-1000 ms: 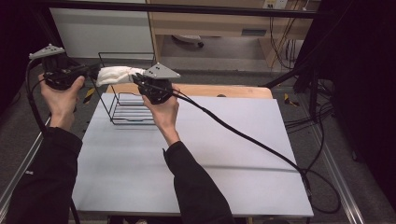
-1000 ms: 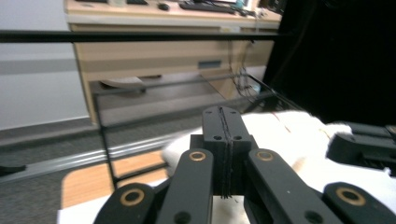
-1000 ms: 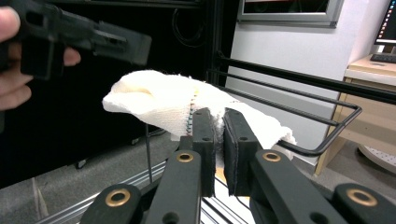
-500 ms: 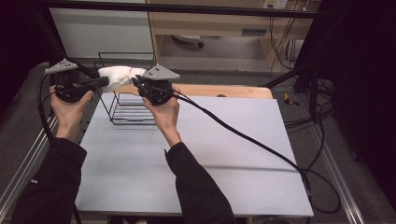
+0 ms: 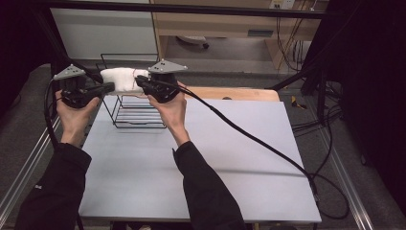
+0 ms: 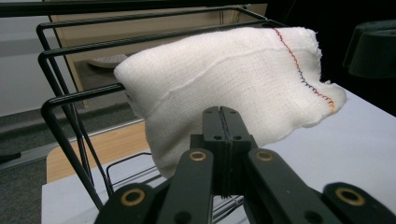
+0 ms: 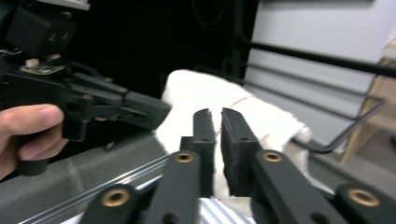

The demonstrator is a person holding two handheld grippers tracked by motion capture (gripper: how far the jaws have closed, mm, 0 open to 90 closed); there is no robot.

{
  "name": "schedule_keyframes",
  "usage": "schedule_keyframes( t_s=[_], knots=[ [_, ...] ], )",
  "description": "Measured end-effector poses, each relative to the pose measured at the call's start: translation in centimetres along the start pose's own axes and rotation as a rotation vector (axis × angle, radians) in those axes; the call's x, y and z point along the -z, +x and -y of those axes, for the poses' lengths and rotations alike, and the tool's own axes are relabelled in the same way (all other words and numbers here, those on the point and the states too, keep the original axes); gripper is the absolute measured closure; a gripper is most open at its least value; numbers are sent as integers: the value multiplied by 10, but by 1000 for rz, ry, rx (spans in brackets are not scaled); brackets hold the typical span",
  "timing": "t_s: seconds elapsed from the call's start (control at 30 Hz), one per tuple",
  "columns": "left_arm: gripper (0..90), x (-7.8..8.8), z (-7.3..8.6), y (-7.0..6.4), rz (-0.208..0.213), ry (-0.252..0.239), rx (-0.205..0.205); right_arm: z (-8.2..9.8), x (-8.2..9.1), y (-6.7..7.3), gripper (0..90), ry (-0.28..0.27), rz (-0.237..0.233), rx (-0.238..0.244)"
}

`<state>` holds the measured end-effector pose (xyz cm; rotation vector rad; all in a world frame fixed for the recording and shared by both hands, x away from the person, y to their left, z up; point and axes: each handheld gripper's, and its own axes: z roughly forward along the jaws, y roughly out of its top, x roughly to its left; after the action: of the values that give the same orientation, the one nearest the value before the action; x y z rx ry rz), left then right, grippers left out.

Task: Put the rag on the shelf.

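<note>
One folded white woven cloth [image 5: 123, 79] with a line of coloured stitching near one edge is the item in hand; we find it draped over the top bars of a black wire rack [image 5: 136, 117] that stands at the far left of the pale grey table [image 5: 230, 158]. In the high view its long axis runs left to right along the top rail, so that each end faces one gripper. The left gripper [image 5: 106, 87] comes in from the cloth's left end, its jaws fully together; in the left gripper view [image 6: 223, 122] the tips lie against the lower front of the cloth, and we cannot tell whether any fabric is pinched between them. The right gripper [image 5: 139, 80] comes in from the opposite end. In the right gripper view [image 7: 219, 122] its jaws have just been closing and now stand almost together, a thin slit left between them with white cloth showing in it, which we judge to be a pinch on the near edge. Both hands are about equally near, one at each end. We judge the coming move to depend on that arrangement: the cloth lies between the two grippers, held crosswise, and any lift or shift along the rail calls for both ends to travel together.
</note>
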<state>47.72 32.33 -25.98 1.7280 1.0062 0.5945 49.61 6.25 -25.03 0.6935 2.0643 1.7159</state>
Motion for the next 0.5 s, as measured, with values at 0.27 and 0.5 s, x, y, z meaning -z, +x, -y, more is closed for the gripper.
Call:
schedule_keyframes(
  t_s=[0.27,0.5],
  knots=[
    [898,-9,6,0,-19,6,-16,19,-18,0,900,108,48,32],
    [895,-16,11,5,-23,-7,18,21,-23,-6,893,104,91,46]
  ],
)
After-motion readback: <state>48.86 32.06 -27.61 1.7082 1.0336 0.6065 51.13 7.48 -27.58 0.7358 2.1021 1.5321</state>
